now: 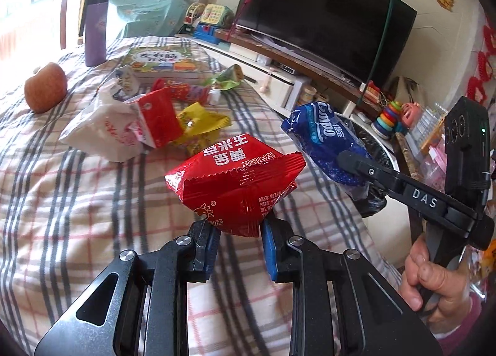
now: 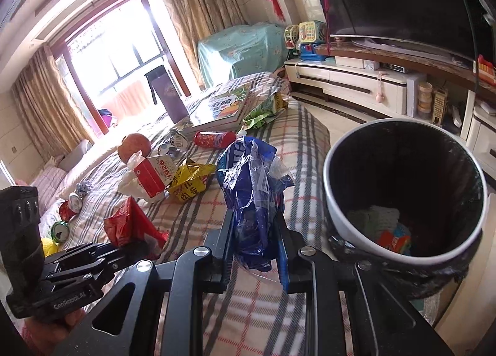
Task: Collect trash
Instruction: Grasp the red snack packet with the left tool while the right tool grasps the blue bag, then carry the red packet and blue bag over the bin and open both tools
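My left gripper [image 1: 237, 227] is shut on a red snack wrapper [image 1: 235, 176] and holds it above the plaid-covered table [image 1: 77, 201]. It also shows in the right wrist view [image 2: 130, 226]. My right gripper [image 2: 255, 247] is shut on a blue crumpled plastic bag [image 2: 252, 188], which the left wrist view shows to the right of the red wrapper [image 1: 325, 142]. A white bin with a black liner [image 2: 403, 188] stands right of the table, just right of the blue bag, with some trash inside.
More wrappers lie mid-table: a yellow one [image 2: 189, 181], a red-and-white carton [image 2: 153, 178], a white bag [image 1: 99, 126], a green wrapper [image 2: 263, 108]. An apple [image 1: 45, 86], a purple bottle [image 1: 94, 30], a book [image 1: 161, 63], cans [image 2: 60, 232]. TV stand behind [image 2: 356, 86].
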`<state>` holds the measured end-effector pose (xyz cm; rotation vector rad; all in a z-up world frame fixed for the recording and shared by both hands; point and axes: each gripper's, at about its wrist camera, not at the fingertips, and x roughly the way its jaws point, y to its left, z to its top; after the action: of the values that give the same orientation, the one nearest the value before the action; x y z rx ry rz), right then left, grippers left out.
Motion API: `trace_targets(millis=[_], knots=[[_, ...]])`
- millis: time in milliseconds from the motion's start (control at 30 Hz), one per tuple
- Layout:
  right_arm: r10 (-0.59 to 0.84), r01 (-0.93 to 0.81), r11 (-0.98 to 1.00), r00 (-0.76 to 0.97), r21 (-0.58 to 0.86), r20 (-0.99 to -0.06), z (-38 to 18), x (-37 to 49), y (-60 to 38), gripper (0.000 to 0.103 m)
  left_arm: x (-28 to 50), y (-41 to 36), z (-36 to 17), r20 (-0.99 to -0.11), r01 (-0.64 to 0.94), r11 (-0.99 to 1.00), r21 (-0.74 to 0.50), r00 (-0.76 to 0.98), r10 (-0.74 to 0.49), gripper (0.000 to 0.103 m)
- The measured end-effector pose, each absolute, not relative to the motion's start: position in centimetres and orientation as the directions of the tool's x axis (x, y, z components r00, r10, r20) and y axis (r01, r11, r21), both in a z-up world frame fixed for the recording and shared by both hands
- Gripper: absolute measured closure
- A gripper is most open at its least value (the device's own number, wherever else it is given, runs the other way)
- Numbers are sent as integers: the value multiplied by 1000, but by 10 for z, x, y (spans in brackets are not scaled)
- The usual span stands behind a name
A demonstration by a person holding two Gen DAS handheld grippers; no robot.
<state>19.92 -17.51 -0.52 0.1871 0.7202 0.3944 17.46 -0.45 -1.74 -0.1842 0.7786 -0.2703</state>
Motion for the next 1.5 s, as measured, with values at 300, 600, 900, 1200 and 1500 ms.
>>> trace_targets(millis=[300, 600, 900, 1200, 1500], knots=[[381, -235, 921, 715, 312, -586, 2, 182, -204, 80, 179, -36, -12, -669, 229, 943, -242, 664, -333, 80], [344, -183, 930, 739, 319, -579, 3, 170, -233, 80, 184, -60, -9, -674, 271, 936, -225, 651, -350, 80], [308, -135, 936, 759, 324, -574, 5, 168, -258, 80, 192, -86, -6, -675, 318, 925, -210, 637, -372, 80], [273, -91, 942, 768, 324, -579, 5, 172, -278, 80, 205, -110, 0, -671, 360, 911, -203, 627, -397, 80], [256, -71, 945, 769, 319, -586, 5, 178, -288, 80, 220, -131, 3, -674, 391, 900, -192, 614, -410, 80]])
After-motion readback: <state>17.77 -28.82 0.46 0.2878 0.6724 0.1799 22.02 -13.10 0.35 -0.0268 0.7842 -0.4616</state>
